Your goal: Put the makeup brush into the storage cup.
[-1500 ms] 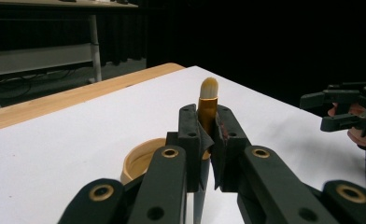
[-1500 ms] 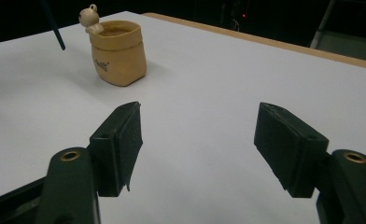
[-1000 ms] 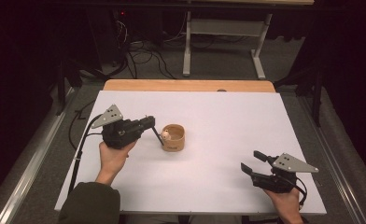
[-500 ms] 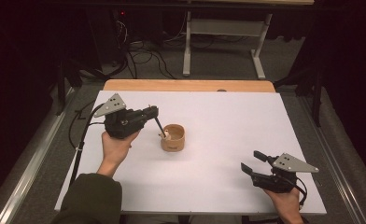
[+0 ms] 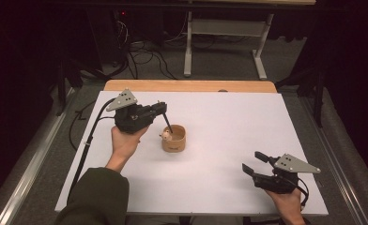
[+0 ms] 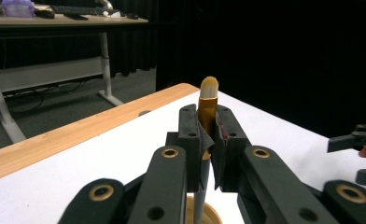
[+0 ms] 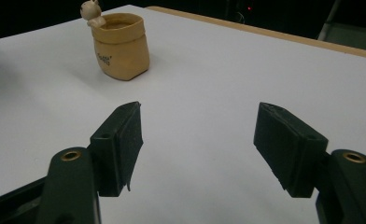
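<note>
High view, near edge: one right gripper (image 5: 256, 163), black with a grey three-cornered plate, rests low on the white table top (image 5: 238, 122) at the front right corner, held in one hand (image 5: 287, 201). Its two jaws stand spread, nothing between them; in the right gripper view the two dark pads (image 7: 125, 140) frame bare white surface.

Middle ground: one tan, sack-shaped ceramic pot (image 5: 173, 138), bearing a small animal figure on its rim, stands upright on the table left of centre, well apart from the right gripper. The right gripper view shows the same pot (image 7: 121, 45) at upper left, with dark lettering on its side.

Just left of the pot: one left gripper (image 5: 161, 108), also black with a grey plate, is held above the table by the other hand (image 5: 126, 140), a green sleeve (image 5: 95, 197) behind it. Its jaws are pressed together on one slender brush with a gold ferrule and pale tip (image 6: 208, 100); the dark handle end (image 5: 169, 127) slants down to the pot's mouth.

Far edge: one bare wooden strip (image 5: 191, 86) borders the white surface. Beyond it, one white desk frame (image 5: 224, 35) stands on grey carpet.
</note>
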{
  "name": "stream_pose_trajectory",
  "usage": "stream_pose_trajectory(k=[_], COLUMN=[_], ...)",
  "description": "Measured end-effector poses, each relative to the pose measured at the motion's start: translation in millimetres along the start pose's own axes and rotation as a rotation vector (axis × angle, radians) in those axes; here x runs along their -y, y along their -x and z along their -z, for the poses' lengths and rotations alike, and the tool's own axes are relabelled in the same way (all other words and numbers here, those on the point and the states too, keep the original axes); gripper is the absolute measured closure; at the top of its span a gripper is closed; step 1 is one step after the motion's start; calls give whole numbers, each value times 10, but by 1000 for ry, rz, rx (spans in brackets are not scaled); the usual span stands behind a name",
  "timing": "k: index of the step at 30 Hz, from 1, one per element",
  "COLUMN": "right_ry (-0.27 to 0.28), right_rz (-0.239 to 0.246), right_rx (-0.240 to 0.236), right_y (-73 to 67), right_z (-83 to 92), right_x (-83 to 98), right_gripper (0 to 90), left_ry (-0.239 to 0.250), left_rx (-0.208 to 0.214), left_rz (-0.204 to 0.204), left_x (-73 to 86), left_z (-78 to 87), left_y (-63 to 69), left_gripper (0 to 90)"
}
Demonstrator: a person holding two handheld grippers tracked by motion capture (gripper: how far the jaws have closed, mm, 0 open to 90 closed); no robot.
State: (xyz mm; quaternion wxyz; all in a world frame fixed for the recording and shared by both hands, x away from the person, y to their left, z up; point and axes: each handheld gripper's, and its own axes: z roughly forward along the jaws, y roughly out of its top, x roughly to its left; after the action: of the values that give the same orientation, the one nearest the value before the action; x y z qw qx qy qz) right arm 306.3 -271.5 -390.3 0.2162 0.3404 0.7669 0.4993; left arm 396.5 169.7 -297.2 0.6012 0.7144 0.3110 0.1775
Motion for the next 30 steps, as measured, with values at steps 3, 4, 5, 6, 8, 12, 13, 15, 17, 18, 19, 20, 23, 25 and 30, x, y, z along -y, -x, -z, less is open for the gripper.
stream_pose_trajectory(k=[3,4,5,6,8,12,13,15,17,18,19,20,23,25,30], right_ry=[1,1,0,0,3,7,6,6,4,5,6,6,6,10,8], right_rz=[1,1,1,1,4,-1,0,-1,-3,-1,0,-1,-1,2,-3], right_rx=[0,0,0,1,1,0,2,0,1,2,0,0,2,1,4], right_y=[1,1,1,0,-1,1,0,-2,-3,-1,2,2,-1,0,2], right_z=[0,0,-1,-2,1,5,5,4,5,5,6,6,5,6,8], right_x=[-1,-1,-1,-1,-2,-2,-2,-2,-2,-3,-3,-3,-3,-3,-2], right_gripper=[343,343,343,343,344,345,345,345,345,345,345,345,348,350,350], left_ry=[-4,-6,-9,-13,-22,-40,-44,-51,-57,-61,-63,-65,-75,-82,-94], left_rx=[-7,-8,-10,-13,-16,-19,-18,-19,-18,-19,-17,-18,-20,-20,-23], left_rz=[1,2,2,2,1,-4,-4,-4,-2,-3,-2,0,6,8,8], left_x=[6,12,20,29,52,95,105,122,137,143,149,156,174,187,209], left_z=[-50,-68,-87,-106,-143,-205,-218,-242,-264,-273,-281,-291,-324,-340,-369], left_y=[-20,-28,-33,-36,-42,-46,-46,-46,-47,-49,-53,-57,-70,-76,-83], left_gripper=[834,834,834,834,834,834,834,834,834,834,834,834,833,834,833])
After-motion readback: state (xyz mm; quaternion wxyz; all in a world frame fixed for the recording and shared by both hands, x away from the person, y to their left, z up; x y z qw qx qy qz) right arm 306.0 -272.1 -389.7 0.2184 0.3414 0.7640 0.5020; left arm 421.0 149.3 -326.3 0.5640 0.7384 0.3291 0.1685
